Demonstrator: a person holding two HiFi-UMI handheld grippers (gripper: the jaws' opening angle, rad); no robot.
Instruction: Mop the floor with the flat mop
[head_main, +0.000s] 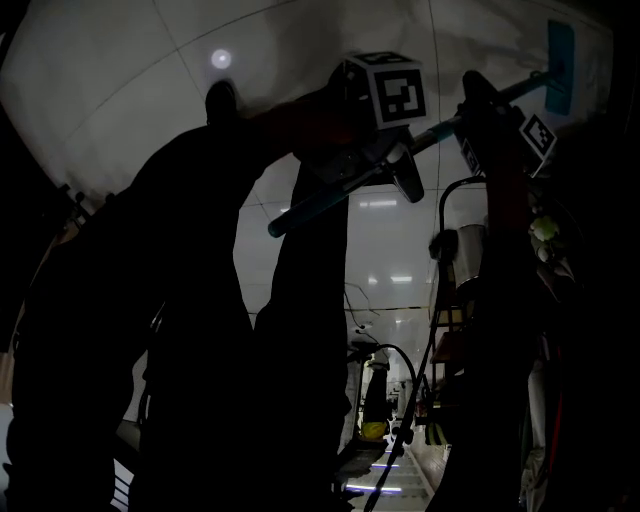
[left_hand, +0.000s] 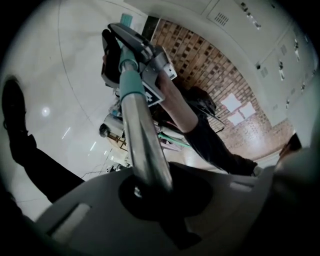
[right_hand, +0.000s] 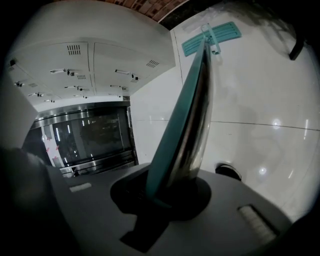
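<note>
The flat mop's metal pole (head_main: 330, 195) runs slanting up to its teal head (head_main: 560, 65), which lies on the white tiled floor (head_main: 120, 90). My left gripper (head_main: 375, 165), under its marker cube, is shut on the pole's lower part. My right gripper (head_main: 480, 115) is shut on the pole further along, nearer the head. In the left gripper view the pole (left_hand: 142, 140) passes through the left gripper (left_hand: 150, 192) towards the right gripper (left_hand: 137, 55). In the right gripper view the pole (right_hand: 192, 115) rises from the right gripper (right_hand: 170, 192) to the mop head (right_hand: 210, 36).
The person's dark legs (head_main: 200, 330) and a shoe (head_main: 220, 100) fill the head view's left. Cables and cluttered shelving (head_main: 450, 380) stand at the right. White lockers (right_hand: 100, 65) and a steel-framed glass door (right_hand: 90, 142) border the floor. A brick wall (left_hand: 210, 65) stands behind.
</note>
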